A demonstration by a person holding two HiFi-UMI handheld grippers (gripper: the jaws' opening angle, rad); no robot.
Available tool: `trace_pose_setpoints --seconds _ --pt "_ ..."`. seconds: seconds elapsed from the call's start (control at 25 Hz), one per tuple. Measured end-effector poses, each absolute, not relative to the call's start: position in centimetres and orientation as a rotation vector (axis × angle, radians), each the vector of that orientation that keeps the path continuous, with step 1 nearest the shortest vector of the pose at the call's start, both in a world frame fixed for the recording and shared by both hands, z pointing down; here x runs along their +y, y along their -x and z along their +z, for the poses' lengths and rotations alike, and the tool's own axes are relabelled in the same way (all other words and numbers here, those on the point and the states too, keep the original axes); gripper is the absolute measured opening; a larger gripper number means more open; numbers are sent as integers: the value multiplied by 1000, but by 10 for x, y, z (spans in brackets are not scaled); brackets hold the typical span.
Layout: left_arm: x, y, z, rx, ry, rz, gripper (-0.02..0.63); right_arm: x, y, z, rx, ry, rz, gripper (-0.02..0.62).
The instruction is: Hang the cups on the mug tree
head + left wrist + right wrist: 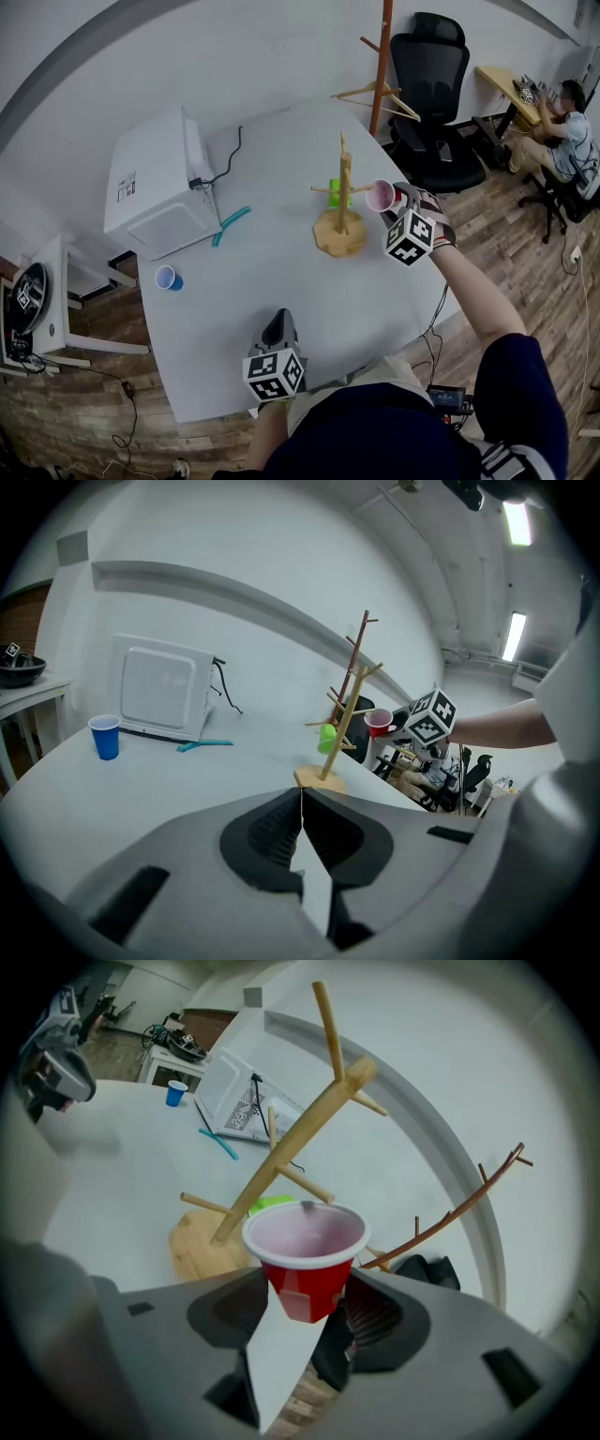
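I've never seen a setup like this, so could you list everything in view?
table: 1, white, centre
mug tree: 1, wooden, on table
green cup: 1, green, on mug tree
red cup: 1, red, in right gripper, beside mug tree
blue cup: 1, blue, table's left
box: 1, white, table's far left
tool: 1, teal, beside box
cable: 1, black, from box
chair: 1, black, beyond table
coat rack: 1, wooden, beside chair
person: 1, seated, far right
left gripper: grey, shut, empty
right gripper: grey, gripping red cup

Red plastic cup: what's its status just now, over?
Right gripper shut on red plastic cup, beside wooden mug tree, not hung yet. Left gripper shut, empty. Green plastic cup already hung.
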State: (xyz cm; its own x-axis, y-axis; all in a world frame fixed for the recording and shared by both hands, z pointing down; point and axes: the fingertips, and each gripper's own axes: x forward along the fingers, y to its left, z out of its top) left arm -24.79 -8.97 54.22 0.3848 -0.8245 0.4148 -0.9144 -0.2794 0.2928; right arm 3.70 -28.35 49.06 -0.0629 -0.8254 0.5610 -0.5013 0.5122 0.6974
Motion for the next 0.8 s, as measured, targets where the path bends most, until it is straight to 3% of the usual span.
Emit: trace_pose_setpoints --seconds 0.8 --pt "-89 244 540 -1471 -2188 236 20 -298 -19 463 -1461 -1009 -691 255"
